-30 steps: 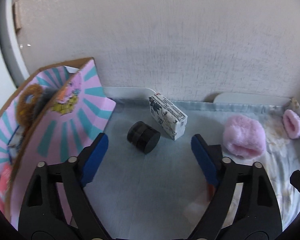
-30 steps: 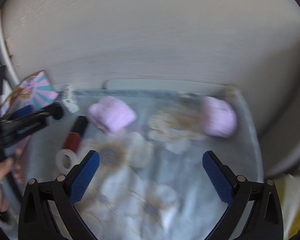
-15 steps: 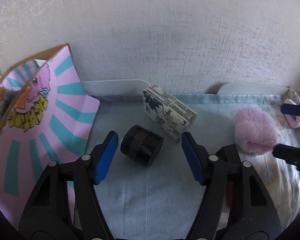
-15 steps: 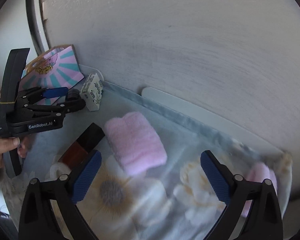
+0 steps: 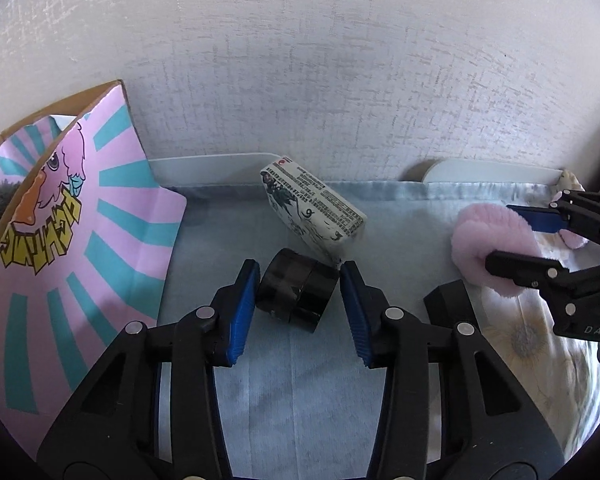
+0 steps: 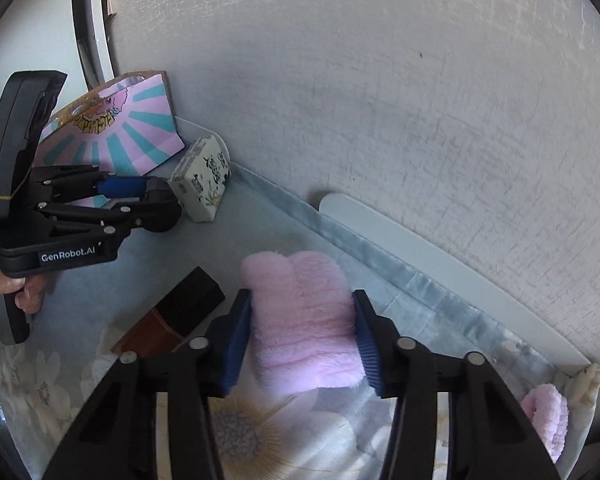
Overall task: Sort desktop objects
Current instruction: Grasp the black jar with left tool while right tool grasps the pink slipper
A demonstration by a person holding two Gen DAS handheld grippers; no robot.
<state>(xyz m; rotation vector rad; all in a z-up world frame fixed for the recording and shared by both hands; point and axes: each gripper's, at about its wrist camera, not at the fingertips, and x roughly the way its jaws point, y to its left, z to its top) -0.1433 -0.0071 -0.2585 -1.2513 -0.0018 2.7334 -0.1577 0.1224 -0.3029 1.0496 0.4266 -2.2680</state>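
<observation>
1. A pink cardboard box with teal rays and a cartoon print [image 5: 80, 248] stands at the far left against the pale textured wall [image 5: 320, 60].
2. The left gripper [image 5: 298, 280] angles down toward the blue-grey cloth [image 5: 292, 380]. Its jaws are closing around a short black cylindrical jar lying on its side [image 5: 298, 294], with small gaps showing at both pads.
3. In the right wrist view, a hand [image 6: 8, 292] grips that tool's black handle from below.
4. Just behind the jar lies a white printed carton [image 5: 314, 210].
5. The right gripper [image 6: 304, 332] tilts downward, its jaws closing on a fluffy pink folded cloth [image 6: 304, 320], with the blue pads touching its sides.
</observation>
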